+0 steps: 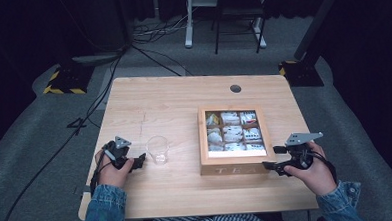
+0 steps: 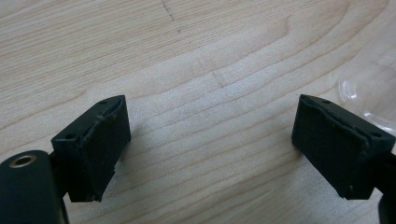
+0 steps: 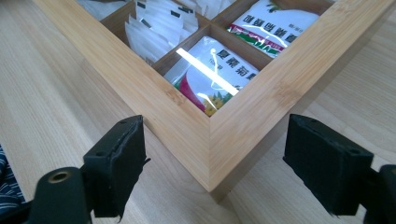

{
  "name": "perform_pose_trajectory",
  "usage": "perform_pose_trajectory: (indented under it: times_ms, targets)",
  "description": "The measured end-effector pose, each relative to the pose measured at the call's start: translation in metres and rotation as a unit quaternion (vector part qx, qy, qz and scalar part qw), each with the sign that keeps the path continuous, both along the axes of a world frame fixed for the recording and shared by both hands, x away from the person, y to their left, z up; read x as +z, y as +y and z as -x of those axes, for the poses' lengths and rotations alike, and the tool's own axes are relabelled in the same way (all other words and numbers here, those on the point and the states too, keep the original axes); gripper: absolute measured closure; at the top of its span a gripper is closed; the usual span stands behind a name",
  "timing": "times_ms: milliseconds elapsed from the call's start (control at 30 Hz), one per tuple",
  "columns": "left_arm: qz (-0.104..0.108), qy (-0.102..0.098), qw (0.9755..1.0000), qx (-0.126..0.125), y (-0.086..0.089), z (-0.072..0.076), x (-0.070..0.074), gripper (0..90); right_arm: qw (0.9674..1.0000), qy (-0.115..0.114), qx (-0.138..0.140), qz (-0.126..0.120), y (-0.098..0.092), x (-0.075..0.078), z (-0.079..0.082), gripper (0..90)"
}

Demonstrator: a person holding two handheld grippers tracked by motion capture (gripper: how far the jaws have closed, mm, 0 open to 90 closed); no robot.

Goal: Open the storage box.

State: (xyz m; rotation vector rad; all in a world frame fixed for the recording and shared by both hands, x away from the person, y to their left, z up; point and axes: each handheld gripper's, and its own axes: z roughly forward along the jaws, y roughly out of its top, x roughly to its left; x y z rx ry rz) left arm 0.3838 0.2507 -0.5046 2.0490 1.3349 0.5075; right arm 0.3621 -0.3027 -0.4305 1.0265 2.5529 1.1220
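Bench (image 1: 173,101) of pale wood takes up the middle of the high view. Right of its centre sits the wooden tea box (image 1: 236,165), lid off, its nine compartments packed with tea sachets (image 1: 231,134); the word TEA runs along the near wall. At the lower right of that frame the right tool (image 1: 269,157) lies just beside the box's near right corner, held in the person's right hand (image 1: 314,173). In the right gripper view that corner of the tea box (image 3: 219,140) stands between the spread jaws, the pads clear of the wood on both sides, with a printed sachet (image 3: 210,77) in the nearest compartment. At the lower left of the high view the left tool (image 1: 141,160) points at a clear drinking glass (image 1: 157,149) just beside its tip. In the left gripper view its jaws stand spread over bare wood, the glass (image 2: 373,93) blurred at the right edge.
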Motion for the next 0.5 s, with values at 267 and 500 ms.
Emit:
perform_pose_trajectory:
  times_ms: [267,500]
  targets:
    - [0.000,0.000,1.0000,0.000,0.0000,0.0000,0.0000,12.0,0.9996,-0.005,0.007,0.026,0.0039,-0.0055,0.0005,20.7]
    - [0.000,0.001,1.0000,0.000,-0.0001,-0.0001,0.0001,12.0,0.9991,-0.013,0.012,0.038,0.0048,-0.0073,0.0006,22.0]
